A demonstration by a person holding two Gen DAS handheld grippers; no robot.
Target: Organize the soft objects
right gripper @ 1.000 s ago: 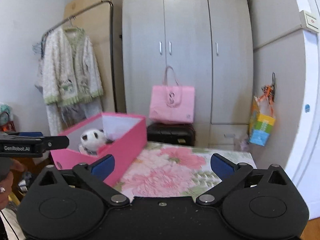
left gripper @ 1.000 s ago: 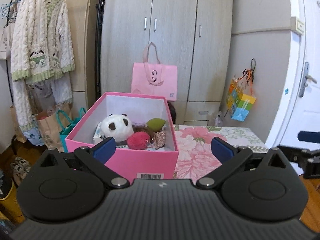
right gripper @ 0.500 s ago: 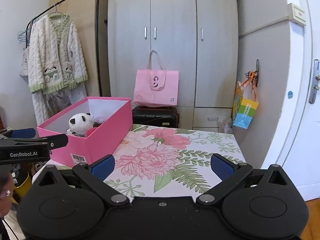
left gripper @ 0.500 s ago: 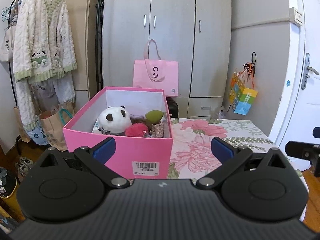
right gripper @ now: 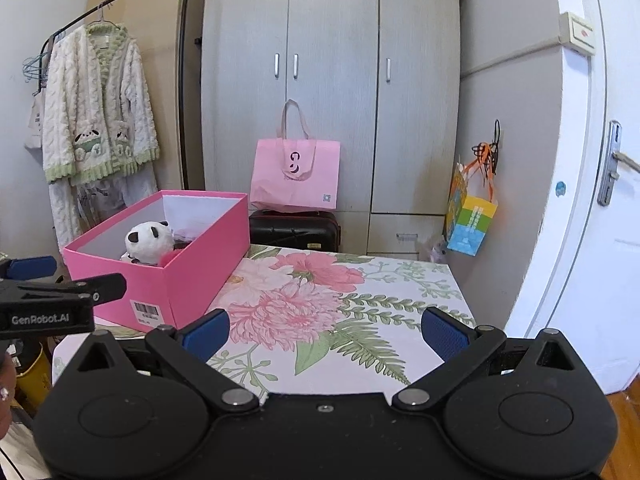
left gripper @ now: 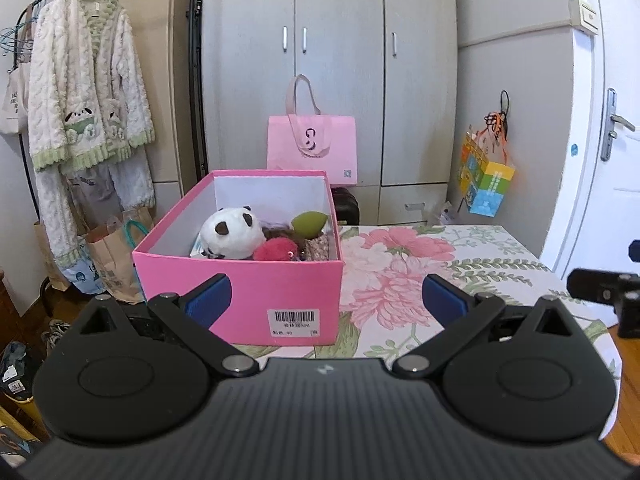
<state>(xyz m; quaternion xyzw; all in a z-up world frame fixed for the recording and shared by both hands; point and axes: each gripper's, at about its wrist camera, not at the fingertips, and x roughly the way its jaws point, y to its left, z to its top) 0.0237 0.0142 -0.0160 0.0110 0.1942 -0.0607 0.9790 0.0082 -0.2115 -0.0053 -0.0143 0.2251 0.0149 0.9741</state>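
My left gripper [left gripper: 326, 294] has its blue-padded fingers [left gripper: 208, 298] spread wide with nothing between them, and my right gripper [right gripper: 325, 328] stands the same way, fingers [right gripper: 444, 334] far apart and bare. Straight ahead of my left jaws, just beyond the tips, sits the pink box [left gripper: 276, 292] on the floral tablecloth [left gripper: 400, 280], its barcode label [left gripper: 295, 320] facing me; the box's near wall fills the gap from my left finger toward the middle, and the cloth fills the rest. Inside the box lie the soft things: a panda plush [left gripper: 232, 232] toward the left, a red pompom [left gripper: 278, 249] just in front of and beside it, a green teardrop sponge [left gripper: 309, 222] behind that near the right wall, and something dark and furry between them that I cannot name. All of them rest below the box rim, above and beyond my left jaws and not touching them.

From my right side, the same box [right gripper: 188, 272] stands off to the left of my jaws, well apart from them, with the panda [right gripper: 150, 240] showing over the rim; only flowered cloth [right gripper: 320, 312] lies between my right fingers. My left gripper's body [right gripper: 52, 304] juts in at the left edge there, near the box's corner.

Farther out, a pink tote bag [left gripper: 312, 148] leans on a black suitcase [right gripper: 294, 230] before the grey wardrobe [left gripper: 332, 60], a cream cardigan [left gripper: 86, 96] hangs on a rack at left, and a colourful gift bag [left gripper: 484, 182] hangs at right
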